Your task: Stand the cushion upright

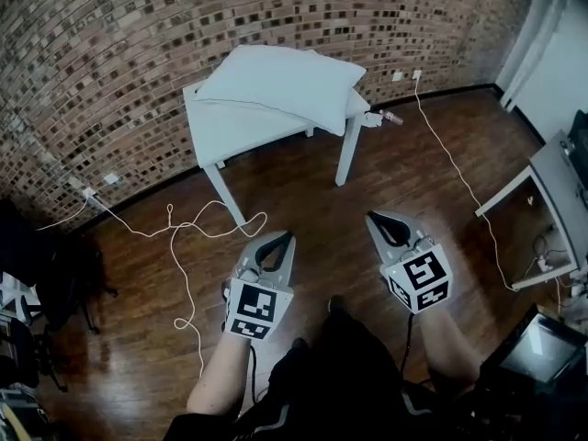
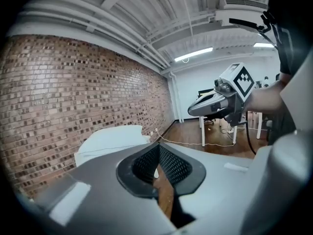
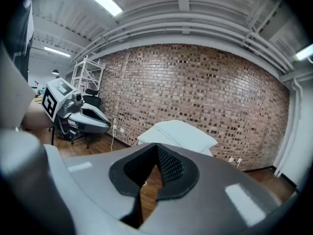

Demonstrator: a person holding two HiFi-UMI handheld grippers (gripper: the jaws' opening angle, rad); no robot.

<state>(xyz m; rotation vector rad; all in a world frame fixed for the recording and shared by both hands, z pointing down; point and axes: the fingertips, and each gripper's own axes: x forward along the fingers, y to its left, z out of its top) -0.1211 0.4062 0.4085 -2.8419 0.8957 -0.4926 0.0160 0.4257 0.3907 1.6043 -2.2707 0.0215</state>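
Head view: cushion (image 1: 280, 85) lies on white tabletop (image 1: 234, 131) at 12 o'clock. Left claw (image 1: 285, 238) at 7 o'clock and right claw (image 1: 375, 217) at 5 o'clock are well apart from it.
Left gripper view: claw closed, empty; cushion (image 2: 110, 137) at 9 o'clock.
Right gripper view: claw closed, empty; cushion (image 3: 181, 133) at 12 o'clock.

Back wall (image 1: 110, 53): bare brick with dark skirting along its foot. Side wall (image 1: 562, 62), at right: plain white. Floor (image 1: 303, 200): dark wood boards, glossy. A white table (image 1: 248, 129) stands close to the brick. A second table (image 1: 549, 186) sits at the right edge. White cables (image 1: 184, 246) trail over the floor from sockets (image 1: 111, 179) low on the brick. Ceiling (image 3: 186, 13): white, with exposed beams and pipes. Strip lights (image 2: 194, 54) are lit. A white rack (image 3: 87, 77) stands further along the brick.
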